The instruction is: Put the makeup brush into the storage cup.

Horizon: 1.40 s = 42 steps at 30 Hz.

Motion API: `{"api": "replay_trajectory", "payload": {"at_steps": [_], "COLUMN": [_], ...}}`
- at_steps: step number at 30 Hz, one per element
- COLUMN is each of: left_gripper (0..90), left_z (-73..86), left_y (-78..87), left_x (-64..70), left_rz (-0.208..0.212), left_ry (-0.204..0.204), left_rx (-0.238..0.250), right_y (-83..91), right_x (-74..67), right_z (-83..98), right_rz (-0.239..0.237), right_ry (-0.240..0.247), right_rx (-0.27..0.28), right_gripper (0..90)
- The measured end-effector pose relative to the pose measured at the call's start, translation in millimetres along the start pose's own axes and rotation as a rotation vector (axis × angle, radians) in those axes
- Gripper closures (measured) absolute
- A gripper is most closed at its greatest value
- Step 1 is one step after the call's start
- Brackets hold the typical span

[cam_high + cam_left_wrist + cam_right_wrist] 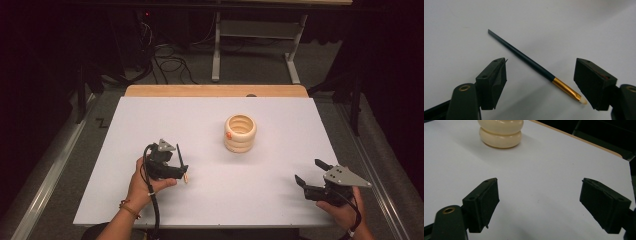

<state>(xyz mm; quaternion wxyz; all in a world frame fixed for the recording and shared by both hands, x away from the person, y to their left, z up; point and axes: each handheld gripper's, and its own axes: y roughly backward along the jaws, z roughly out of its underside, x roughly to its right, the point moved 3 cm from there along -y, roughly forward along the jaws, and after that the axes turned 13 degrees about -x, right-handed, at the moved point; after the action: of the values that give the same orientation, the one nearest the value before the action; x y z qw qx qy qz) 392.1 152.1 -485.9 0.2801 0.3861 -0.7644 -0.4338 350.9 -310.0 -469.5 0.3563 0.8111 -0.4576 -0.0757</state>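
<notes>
- the left tongs [179, 161], held in the person's left hand [145, 185] at the near left of the white counter [210, 200], tip downward over a slim black-handled brush with a gold ferrule and pale tip [535, 67].
- in the left gripper view the left tongs [540, 83] are released, jaws wide apart; the brush lies flat on the counter [461, 30] between them, slanting from upper left to lower right, its pale tip just beside the right-hand jaw; neither pad presses on it.
- in the high view the brush tip [185, 176] peeks out just below the left tongs, on the counter.
- the right tongs [309, 171], gripped by the person's right hand [342, 210] at the near right corner, point toward the middle of the counter and are released, with nothing between the jaws.
- in the right gripper view the right tongs [539, 205] frame bare counter [544, 170], with the cream ribbed ring-shaped holder [500, 132] well ahead.
- the holder [240, 132] stands upright near the counter's centre, well apart from both tongs, a small orange spot on its left side.
- a wooden edge [215, 90] borders the counter's far side; beyond it, grey floor [250, 65], tangled black cables [167, 62] and a grey metal table frame [255, 37] in a dark room.
</notes>
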Motion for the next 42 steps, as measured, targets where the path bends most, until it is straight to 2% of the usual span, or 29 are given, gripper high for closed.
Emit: {"api": "replay_trajectory", "payload": {"at_steps": [3, 8, 11, 15, 17, 18, 25, 26, 27, 29, 31, 32, 33, 37, 40, 42], "left_gripper": [30.9, 36.5, 37.7, 39.9, 43.7, 49.2, 57.9, 59.4, 63.7, 65.6, 73.5, 73.5, 78.7, 83.4, 83.5, 83.6], "left_z": [-2.4, -5.1, -7.2, -9.0, -8.9, -8.5, -6.1, -6.1, -6.0, -5.8, -5.5, -5.7, -6.1, -8.2, -9.0, -10.5], "left_y": [-5.8, -17.0, -20.7, -21.6, -21.2, -21.0, -17.2, -17.2, -16.0, -15.7, -15.0, -15.0, -15.2, -15.6, -15.6, -15.7], "left_x": [2.2, 0.5, -0.7, 0.1, 0.1, -0.1, 2.2, 2.2, 3.5, 3.7, 2.1, 0.9, -0.6, -1.4, -2.0, -3.5], "left_rz": [0.015, 0.039, 0.034, 0.011, -0.004, -0.004, -0.022, -0.022, -0.018, -0.016, -0.007, -0.005, -0.002, -0.011, -0.011, 0.005], "left_ry": [-0.007, 0.017, 0.025, 0.013, 0.008, 0.005, -0.067, -0.067, -0.088, -0.095, -0.100, -0.094, -0.086, -0.118, -0.138, -0.144], "left_rx": [-0.020, -0.080, -0.088, -0.096, -0.097, -0.097, -0.149, -0.149, -0.163, -0.168, -0.177, -0.178, -0.178, -0.196, -0.204, -0.215], "right_y": [-0.2, -0.6, -1.1, -0.9, -0.7, -0.5, -1.5, -1.5, -1.7, -1.8, -3.3, -3.3, -3.9, -4.4, -4.9, -4.9], "right_x": [-0.1, -1.2, -1.5, -1.3, -1.1, -1.3, -1.8, -1.8, -2.2, -2.0, -2.6, -2.6, -2.7, -3.4, -3.6, -3.7], "right_z": [0.1, 0.4, 0.0, 0.5, 0.7, 0.7, 0.7, 0.7, 0.9, 1.1, 1.5, 1.5, 1.8, 2.0, 2.1, 2.4], "right_rz": [-0.001, -0.001, -0.003, -0.003, -0.003, -0.005, -0.007, -0.007, -0.011, -0.009, -0.015, -0.015, -0.014, -0.016, -0.020, -0.019], "right_ry": [0.000, 0.009, 0.014, 0.007, 0.010, 0.005, 0.017, 0.017, 0.020, 0.023, 0.020, 0.020, 0.023, 0.025, 0.032, 0.021], "right_rx": [-0.002, -0.010, -0.006, -0.012, -0.012, -0.010, -0.016, -0.016, -0.018, -0.022, -0.030, -0.030, -0.036, -0.042, -0.044, -0.050], "right_gripper": [16.4, 16.4, 16.5, 16.5, 16.5, 16.5, 16.5, 16.5, 16.5, 16.5, 16.5, 16.5, 16.5, 16.5, 16.5, 16.5]}}
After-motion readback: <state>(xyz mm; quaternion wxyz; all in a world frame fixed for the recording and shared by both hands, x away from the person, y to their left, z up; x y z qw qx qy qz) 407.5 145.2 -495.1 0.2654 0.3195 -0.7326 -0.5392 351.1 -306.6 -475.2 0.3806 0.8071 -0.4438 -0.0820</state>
